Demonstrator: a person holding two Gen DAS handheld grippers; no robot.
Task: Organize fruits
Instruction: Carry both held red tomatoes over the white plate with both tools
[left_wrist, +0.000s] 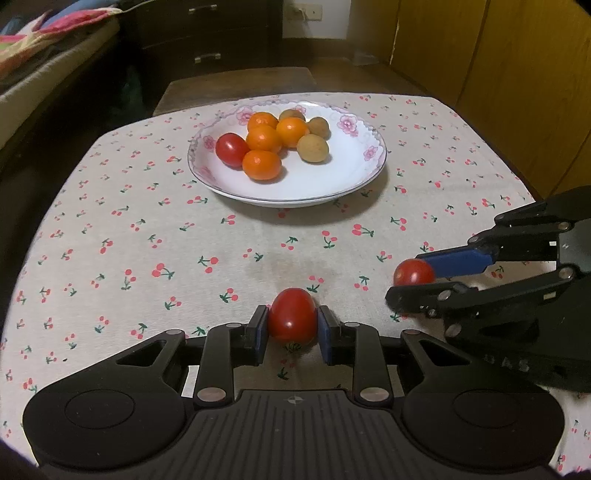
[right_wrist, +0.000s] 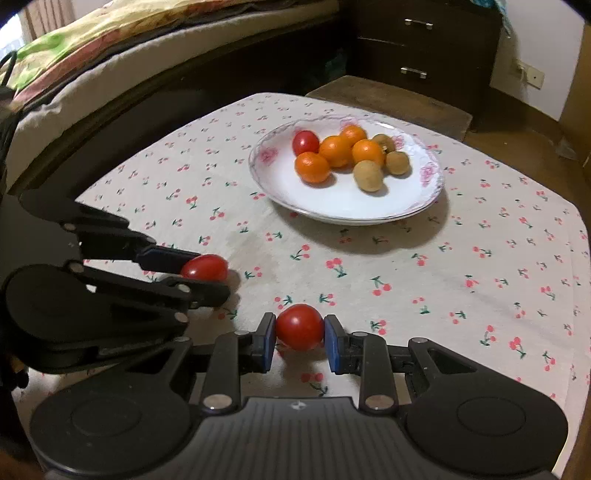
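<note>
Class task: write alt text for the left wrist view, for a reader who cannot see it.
The left gripper clamps a red tomato on a cherry-print tablecloth. At right, the right gripper brackets a second tomato. Beyond, a floral plate holds oranges, brown fruits and another tomato.

Warm, fairly dim indoor light, seemingly from overhead, casts soft shadows under the plate (left_wrist: 373, 173) onto the tablecloth (left_wrist: 147, 229), while fisheye bending and dark vignetting smear both views' edges.
</note>
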